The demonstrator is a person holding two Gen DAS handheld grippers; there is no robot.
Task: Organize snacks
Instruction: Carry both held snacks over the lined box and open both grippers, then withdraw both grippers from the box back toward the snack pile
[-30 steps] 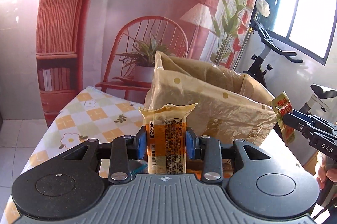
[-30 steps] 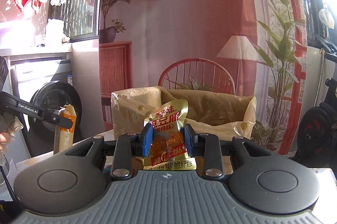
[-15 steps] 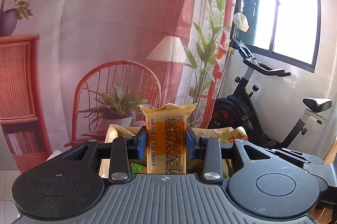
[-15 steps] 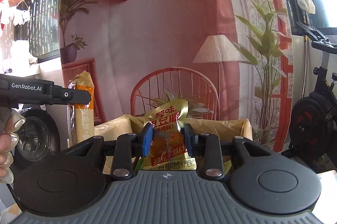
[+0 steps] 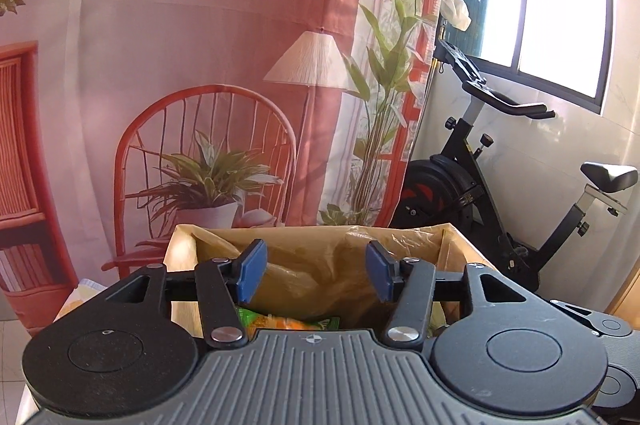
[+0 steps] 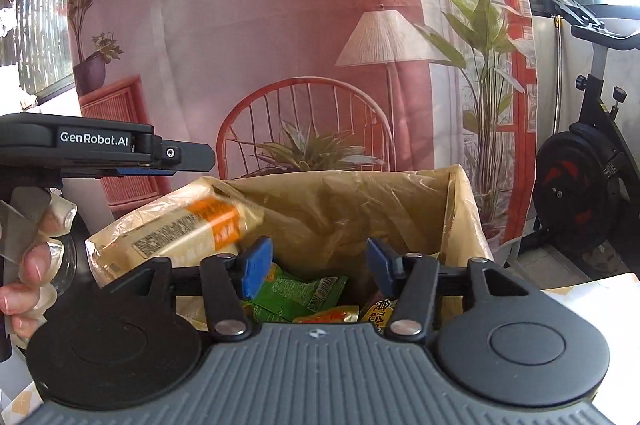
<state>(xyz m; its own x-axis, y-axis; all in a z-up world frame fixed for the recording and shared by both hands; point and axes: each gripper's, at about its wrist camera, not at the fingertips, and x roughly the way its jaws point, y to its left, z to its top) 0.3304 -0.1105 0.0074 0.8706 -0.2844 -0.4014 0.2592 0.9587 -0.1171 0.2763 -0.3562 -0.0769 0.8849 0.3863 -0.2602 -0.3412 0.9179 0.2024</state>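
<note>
Over the lined box (image 6: pixel 460 209), both claws spread, blurred pale-orange snack pack (image 6: pixel 180 229) seemingly mid-fall.

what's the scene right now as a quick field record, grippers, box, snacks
left gripper: open, nothing between its blue pads, over the box
right gripper: open, empty, over the box
container: cardboard box lined with a yellowish plastic bag
pale yellow and orange snack pack: tilted at the box's left rim below the left gripper, blurred
green snack packets: lying inside the box
gold packet with red print: inside, partly hidden
backdrop: printed cloth with a red chair
</note>
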